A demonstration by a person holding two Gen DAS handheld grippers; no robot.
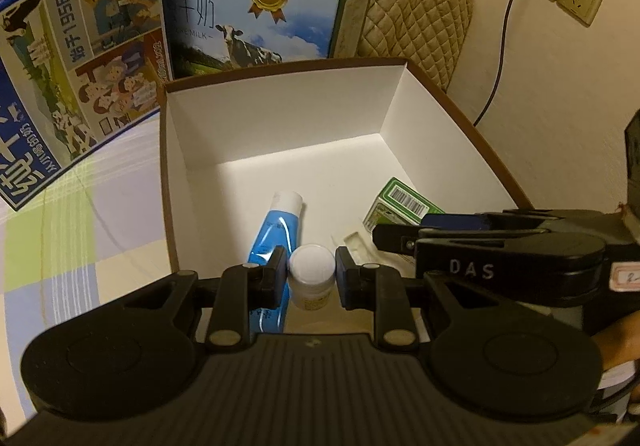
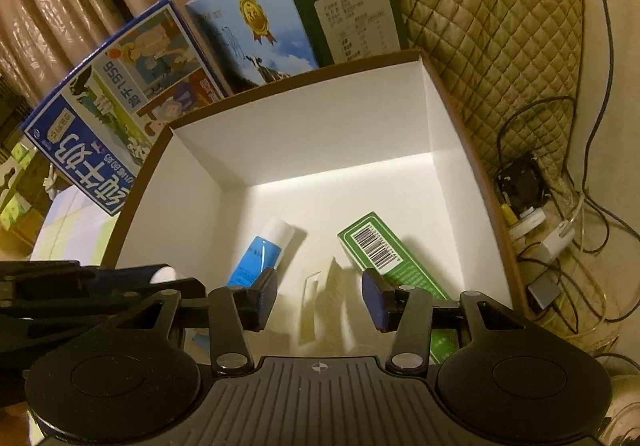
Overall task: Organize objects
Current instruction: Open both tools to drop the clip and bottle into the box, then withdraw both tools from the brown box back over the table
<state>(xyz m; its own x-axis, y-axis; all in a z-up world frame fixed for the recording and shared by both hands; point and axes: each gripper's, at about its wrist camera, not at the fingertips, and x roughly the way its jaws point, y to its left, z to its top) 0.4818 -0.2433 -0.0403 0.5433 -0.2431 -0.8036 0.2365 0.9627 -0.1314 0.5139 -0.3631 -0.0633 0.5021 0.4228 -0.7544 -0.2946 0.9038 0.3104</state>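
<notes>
The left claw (image 1: 311, 274) brackets a small white jar (image 1: 312, 278) at the box's (image 1: 280, 114) near wall; its pads look just apart from the jar, so I cannot tell if it grips. In the box, the tube (image 1: 276, 230) lies left of the jar and the green carton (image 1: 404, 204) right. The right claw (image 2: 319, 304) gapes empty over the box, nearer the carton.

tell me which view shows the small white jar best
The left wrist view. The small white jar sits centred between the left tongs, its white lid and pale label both visible above the box. The right wrist view shows only a sliver of white beside the left tongs' arm; the rest is hidden.
</notes>
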